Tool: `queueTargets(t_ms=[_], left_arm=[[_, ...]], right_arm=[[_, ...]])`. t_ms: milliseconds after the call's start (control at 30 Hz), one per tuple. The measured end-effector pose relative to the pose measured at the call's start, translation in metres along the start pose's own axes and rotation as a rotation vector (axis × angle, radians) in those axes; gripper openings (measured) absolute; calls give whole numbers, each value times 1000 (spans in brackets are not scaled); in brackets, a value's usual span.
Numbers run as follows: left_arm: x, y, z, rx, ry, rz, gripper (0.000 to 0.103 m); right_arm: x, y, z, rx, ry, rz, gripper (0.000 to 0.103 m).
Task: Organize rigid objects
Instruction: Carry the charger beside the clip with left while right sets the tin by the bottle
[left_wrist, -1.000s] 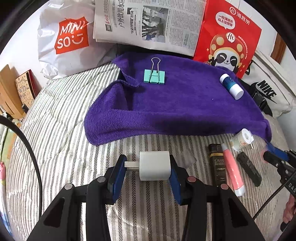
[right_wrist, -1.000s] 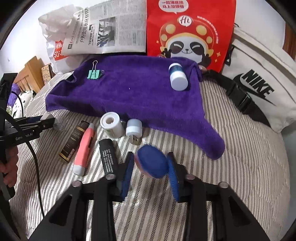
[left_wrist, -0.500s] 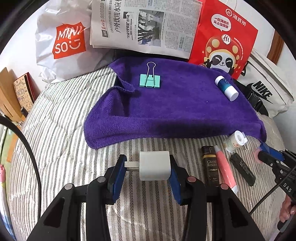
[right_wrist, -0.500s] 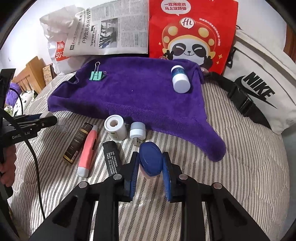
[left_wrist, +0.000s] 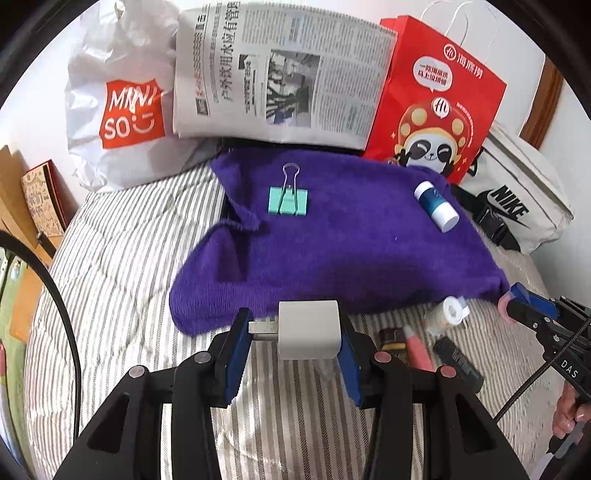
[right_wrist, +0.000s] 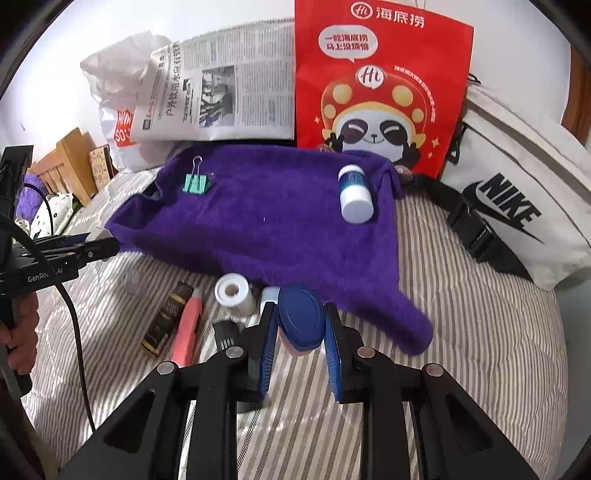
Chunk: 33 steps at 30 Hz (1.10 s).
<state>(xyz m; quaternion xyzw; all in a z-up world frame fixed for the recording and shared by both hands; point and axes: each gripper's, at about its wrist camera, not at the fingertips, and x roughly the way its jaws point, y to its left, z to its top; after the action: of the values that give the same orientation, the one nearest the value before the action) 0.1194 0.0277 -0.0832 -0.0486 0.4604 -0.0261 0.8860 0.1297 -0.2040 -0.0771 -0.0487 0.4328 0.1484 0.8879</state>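
Left gripper (left_wrist: 293, 341) clamped on a white USB charger (left_wrist: 308, 334), prongs against one pad, held just above the striped bedding (left_wrist: 122, 266) at the near edge of the purple towel (left_wrist: 343, 243). Right gripper (right_wrist: 301, 332) closed on a blue-lidded compact (right_wrist: 301, 319), also at the towel's near edge. On the towel: teal binder clip (left_wrist: 288, 199) toward the far left, blue-and-white bottle (right_wrist: 354, 194) toward the far right. Just off the near edge: tape roll (right_wrist: 232, 293), pink tube (right_wrist: 186, 325).
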Motion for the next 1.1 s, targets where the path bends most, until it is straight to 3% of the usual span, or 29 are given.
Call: queueTargets(t_ms=[567, 1100], left_arm=[[38, 6, 52, 9, -5, -22, 42], [73, 17, 66, -5, 26, -31, 42]], right_arm=[[27, -28, 39, 48, 1, 20, 25], [94, -49, 66, 71, 36, -43, 25]])
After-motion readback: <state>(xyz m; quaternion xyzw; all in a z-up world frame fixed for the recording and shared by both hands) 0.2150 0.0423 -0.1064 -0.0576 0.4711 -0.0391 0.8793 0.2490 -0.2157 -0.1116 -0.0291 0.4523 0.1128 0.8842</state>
